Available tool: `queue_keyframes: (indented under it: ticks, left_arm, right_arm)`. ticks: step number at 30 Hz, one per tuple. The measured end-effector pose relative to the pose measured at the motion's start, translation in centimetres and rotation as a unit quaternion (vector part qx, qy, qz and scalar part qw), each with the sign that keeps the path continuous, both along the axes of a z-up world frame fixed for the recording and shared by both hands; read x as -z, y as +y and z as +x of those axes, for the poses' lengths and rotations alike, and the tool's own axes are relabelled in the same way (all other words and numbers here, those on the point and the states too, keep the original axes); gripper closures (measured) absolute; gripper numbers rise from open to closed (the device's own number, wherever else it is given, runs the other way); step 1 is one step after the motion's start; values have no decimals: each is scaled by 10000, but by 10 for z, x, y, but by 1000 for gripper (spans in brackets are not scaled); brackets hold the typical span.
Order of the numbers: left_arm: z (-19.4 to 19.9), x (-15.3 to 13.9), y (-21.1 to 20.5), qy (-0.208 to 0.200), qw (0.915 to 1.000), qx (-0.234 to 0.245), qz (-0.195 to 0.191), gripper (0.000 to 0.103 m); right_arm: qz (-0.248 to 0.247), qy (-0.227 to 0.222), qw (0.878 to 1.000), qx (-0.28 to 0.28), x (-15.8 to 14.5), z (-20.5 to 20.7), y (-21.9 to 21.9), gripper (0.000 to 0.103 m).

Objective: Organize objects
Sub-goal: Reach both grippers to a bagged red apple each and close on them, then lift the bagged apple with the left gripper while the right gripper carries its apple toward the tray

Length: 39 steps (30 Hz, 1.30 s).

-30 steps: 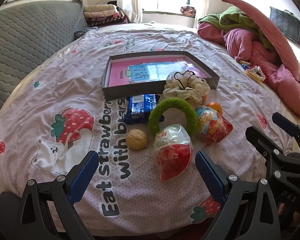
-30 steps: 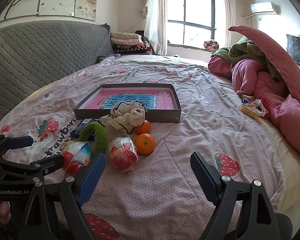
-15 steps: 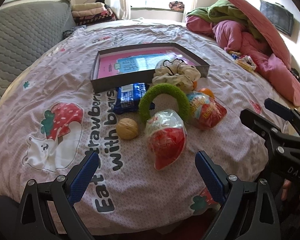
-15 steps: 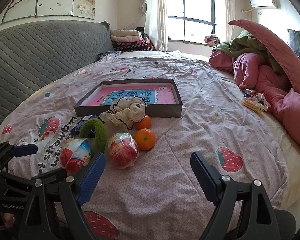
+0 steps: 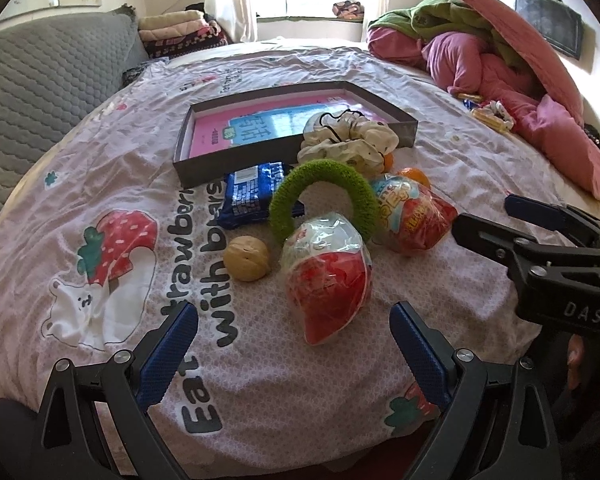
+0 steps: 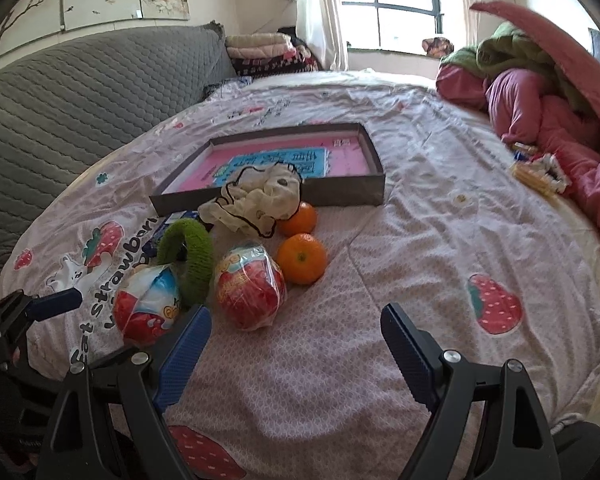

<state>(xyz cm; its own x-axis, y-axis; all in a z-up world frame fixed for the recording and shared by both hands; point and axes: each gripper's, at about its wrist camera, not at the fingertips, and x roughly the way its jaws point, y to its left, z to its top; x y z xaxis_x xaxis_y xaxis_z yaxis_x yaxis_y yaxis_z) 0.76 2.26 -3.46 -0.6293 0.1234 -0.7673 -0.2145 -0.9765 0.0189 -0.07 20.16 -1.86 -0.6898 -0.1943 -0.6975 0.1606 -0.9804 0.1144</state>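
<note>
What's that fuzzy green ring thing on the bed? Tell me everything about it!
The green ring looks soft and fuzzy, like plush or yarn. It stands tilted up like an arch on the bedsheet. Its far side leans on the cream scrunchie, and its near side touches the two wrapped toy eggs. Neither gripper touches it.

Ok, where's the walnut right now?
Left wrist view: the round tan walnut lies on the bedsheet, left of the red-and-white wrapped toy egg, below the blue snack packet.

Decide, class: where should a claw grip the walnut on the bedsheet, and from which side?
Grip the walnut across its round middle, coming from above: it lies apart from the blue packet and green ring, so fingers fit either side. The left claw is open nearby.
</note>
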Motion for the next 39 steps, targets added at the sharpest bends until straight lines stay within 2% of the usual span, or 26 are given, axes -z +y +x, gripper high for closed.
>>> queue_keyframes:
  ticks: [8, 14, 22, 27, 30, 37, 39]
  left_arm:
    - [-7, 5, 3, 91, 9999, -53, -21, 7]
    - [-12, 10, 7, 89, 10000, 20, 16, 11]
    - [-16, 13, 12, 87, 9999, 59, 13, 18]
    - [-18, 15, 12, 50, 10000, 42, 7, 26]
    - [-21, 17, 11, 9, 10000, -8, 22, 27]
    - [-28, 16, 11, 17, 9998, -156, 101, 27]
    - [-30, 17, 11, -3, 9998, -154, 133, 31]
  right_arm:
    - [-116, -350, 9992, -183, 15, -23, -6, 17]
    - [-204, -489, 9981, -309, 23, -33, -11, 25]
    - [-201, -473, 9971, -565, 25, -38, -24, 38]
    - [-237, -497, 9959, -722, 28, -41, -31, 48]
    - [-345, -534, 9947, -813, 30, -43, -33, 54]
    - [-506, -397, 9943, -849, 29, -45, -33, 55]
    - [-558, -354, 9941, -856, 29, -45, -31, 55]
